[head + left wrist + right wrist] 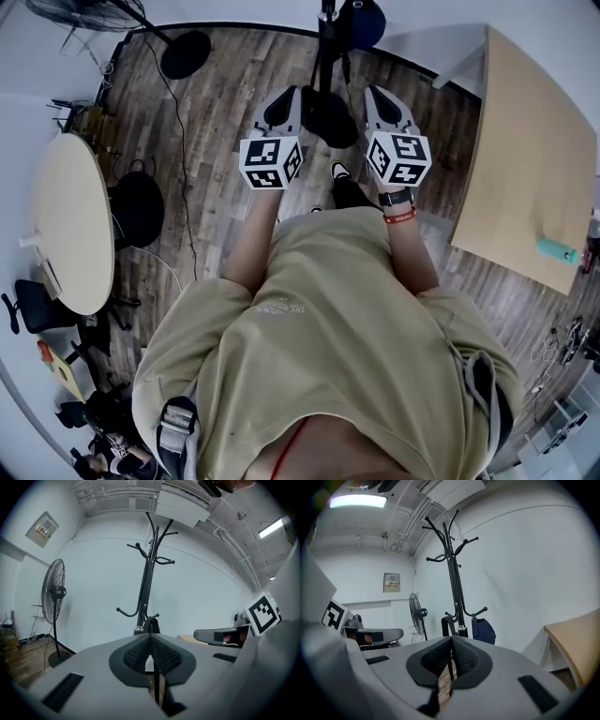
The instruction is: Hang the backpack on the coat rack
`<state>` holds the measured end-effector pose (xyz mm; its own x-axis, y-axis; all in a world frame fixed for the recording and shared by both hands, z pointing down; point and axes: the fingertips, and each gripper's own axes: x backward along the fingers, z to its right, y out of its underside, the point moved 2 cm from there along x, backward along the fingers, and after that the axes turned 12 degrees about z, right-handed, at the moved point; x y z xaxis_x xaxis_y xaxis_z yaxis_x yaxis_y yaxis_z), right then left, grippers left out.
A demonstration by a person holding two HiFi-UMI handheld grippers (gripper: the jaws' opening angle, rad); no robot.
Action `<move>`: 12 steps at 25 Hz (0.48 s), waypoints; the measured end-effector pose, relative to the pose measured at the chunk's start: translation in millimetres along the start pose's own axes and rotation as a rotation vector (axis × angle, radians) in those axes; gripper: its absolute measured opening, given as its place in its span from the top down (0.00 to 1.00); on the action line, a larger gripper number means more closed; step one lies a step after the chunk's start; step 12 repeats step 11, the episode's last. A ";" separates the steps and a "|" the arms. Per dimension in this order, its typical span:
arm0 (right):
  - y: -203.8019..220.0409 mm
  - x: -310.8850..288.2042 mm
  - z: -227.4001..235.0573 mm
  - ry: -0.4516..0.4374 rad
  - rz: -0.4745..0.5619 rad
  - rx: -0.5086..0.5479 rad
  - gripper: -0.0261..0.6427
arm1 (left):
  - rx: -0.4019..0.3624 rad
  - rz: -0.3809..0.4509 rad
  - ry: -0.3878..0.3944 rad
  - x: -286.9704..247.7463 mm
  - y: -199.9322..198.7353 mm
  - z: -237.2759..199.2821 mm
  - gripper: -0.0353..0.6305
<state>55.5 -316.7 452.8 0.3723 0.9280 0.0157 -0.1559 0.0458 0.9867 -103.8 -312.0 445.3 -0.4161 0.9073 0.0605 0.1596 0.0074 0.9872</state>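
- Two grippers, left (286,98) and right (381,97), side by side on outstretched forearms, near level, facing rack (452,573).
- Both jaw pairs closed, empty.
- Navy backpack (484,630) hanging on low rack hook.

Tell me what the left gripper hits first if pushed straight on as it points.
Most likely the coat rack: its pole stands dead ahead of the shut left gripper. Nothing shows between, though depth is unclear.
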 end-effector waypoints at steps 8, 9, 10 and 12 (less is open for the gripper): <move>2.7 -22.7 22.1 -0.010 -0.022 -0.003 0.94 | 0.016 -0.016 -0.012 -37.7 10.9 -7.3 0.91; 3.9 -26.8 27.9 -0.010 -0.026 -0.007 0.94 | 0.016 -0.021 -0.010 -45.1 13.9 -7.7 0.91; 5.2 -31.1 33.5 -0.010 -0.031 -0.011 0.94 | 0.016 -0.024 -0.009 -52.3 16.8 -8.3 0.91; 6.6 -35.5 39.0 -0.011 -0.036 -0.015 0.94 | 0.017 -0.028 -0.009 -59.5 19.6 -9.0 0.91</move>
